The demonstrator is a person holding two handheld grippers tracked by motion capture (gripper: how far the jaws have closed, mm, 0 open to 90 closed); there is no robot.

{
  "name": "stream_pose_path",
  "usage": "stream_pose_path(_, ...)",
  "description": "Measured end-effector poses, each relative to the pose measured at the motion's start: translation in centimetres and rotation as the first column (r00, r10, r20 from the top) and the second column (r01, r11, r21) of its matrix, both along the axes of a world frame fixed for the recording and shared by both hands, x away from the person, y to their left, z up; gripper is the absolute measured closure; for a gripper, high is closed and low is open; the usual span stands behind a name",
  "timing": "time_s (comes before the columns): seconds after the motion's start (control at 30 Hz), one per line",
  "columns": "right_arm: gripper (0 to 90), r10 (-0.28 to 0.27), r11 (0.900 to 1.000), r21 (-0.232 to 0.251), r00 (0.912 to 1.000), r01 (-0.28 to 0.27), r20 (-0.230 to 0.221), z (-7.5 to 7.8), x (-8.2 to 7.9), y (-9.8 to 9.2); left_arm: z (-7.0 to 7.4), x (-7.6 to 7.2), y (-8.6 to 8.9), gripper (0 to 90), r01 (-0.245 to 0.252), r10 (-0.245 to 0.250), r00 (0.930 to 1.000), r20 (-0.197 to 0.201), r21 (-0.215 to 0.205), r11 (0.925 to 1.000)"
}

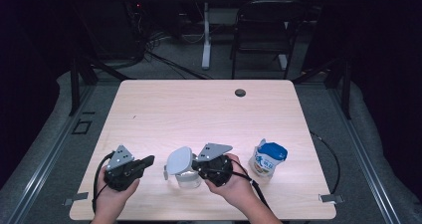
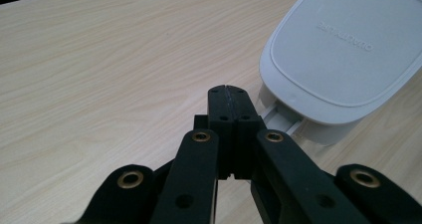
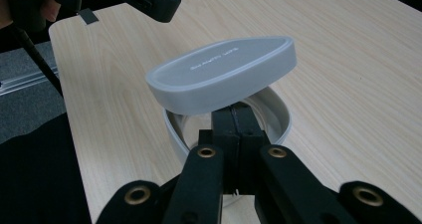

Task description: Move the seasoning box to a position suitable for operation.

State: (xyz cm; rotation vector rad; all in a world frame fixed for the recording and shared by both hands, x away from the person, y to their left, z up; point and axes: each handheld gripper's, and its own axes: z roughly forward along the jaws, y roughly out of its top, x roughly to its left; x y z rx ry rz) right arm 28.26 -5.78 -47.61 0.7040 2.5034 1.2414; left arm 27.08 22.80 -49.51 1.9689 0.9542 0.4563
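Tongs, right (image 3: pixel 233 115): jaws pressed flat together with nothing between them, tips resting at the near rim of the tub (image 3: pixel 278 115), just under the raised lid (image 3: pixel 221 74). Judged purpose: to prop or lever the lid up on its hinge side while the tub stays seated on the desk (image 3: pixel 348 59).

Tongs, left (image 2: pixel 227 92): jaws likewise closed and empty, held low at the tub's 9 o'clock in the high view, tips just beside the lid's edge but apart from it. Judged purpose: standing by to steady the tub or take the lid.

Tub with lid (image 1: pixel 180 160): white, near the front edge of the desk, between the two hands; lid tilted open.

Pouch (image 1: pixel 268 157): blue and white, upright, at the tub's 3 o'clock, beyond the right hand (image 1: pixel 234 184); well clear of the work.

Cable hole (image 1: pixel 240 92): far side of desk, at 12 o'clock.

Obstructions: none near the lid's swing apart from the left tongs.
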Motion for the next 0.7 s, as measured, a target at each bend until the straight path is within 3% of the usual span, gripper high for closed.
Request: stream_pose_path(0.7,90.0,0.021,1.000,0.021,0.9997,-0.021,0.012,0.8,0.3,1.2,0.1,-0.5,1.0,90.0,-0.022,0.022,0.9998,-0.001,0.006,0.9997)
